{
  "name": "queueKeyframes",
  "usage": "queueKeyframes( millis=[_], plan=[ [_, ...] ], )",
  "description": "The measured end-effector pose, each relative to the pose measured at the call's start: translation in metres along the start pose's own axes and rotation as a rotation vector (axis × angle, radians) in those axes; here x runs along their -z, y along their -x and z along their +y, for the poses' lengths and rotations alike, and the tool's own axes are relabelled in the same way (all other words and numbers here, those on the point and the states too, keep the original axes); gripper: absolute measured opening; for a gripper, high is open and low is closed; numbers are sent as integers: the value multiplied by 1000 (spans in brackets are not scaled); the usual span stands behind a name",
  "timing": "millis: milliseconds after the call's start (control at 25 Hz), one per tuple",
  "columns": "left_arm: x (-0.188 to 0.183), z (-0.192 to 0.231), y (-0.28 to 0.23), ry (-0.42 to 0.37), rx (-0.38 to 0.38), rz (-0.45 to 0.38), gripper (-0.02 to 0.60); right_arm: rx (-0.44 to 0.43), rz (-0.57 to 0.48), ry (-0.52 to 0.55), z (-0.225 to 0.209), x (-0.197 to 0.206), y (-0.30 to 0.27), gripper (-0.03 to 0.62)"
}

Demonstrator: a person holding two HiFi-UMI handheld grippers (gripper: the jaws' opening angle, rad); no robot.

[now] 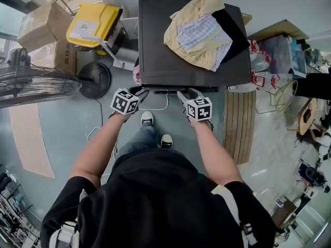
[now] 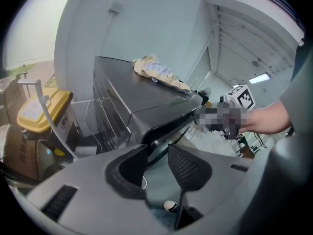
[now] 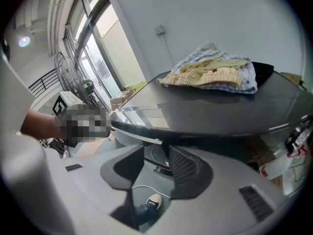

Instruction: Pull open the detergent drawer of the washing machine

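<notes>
The dark washing machine stands straight ahead, with a heap of yellow and blue clothes on its lid. Its front face, where the detergent drawer sits, is hidden under the lid's edge in the head view. My left gripper is at the front edge on the left, and my right gripper is at the same edge on the right. In the left gripper view the left gripper is open and empty, with the machine's top corner just beyond. The right gripper is open too, below the lid's rim.
A yellow bin, cardboard boxes and a floor fan stand left of the machine. Wooden slats and cluttered racks lie to the right. A white cable and the person's shoes are on the floor in front.
</notes>
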State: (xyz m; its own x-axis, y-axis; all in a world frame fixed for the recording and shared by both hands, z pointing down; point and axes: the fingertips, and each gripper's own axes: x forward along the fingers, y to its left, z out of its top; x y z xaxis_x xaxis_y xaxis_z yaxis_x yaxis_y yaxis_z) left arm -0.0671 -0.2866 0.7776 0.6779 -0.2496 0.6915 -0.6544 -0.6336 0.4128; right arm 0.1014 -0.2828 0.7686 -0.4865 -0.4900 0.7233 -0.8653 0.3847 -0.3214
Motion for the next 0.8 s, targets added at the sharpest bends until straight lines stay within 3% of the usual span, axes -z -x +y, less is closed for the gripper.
queueKeyframes(
  millis=[800],
  plan=[
    [1,4,-1,1,-19,-4,110,-3,6,40,0,0,0,138]
  ],
)
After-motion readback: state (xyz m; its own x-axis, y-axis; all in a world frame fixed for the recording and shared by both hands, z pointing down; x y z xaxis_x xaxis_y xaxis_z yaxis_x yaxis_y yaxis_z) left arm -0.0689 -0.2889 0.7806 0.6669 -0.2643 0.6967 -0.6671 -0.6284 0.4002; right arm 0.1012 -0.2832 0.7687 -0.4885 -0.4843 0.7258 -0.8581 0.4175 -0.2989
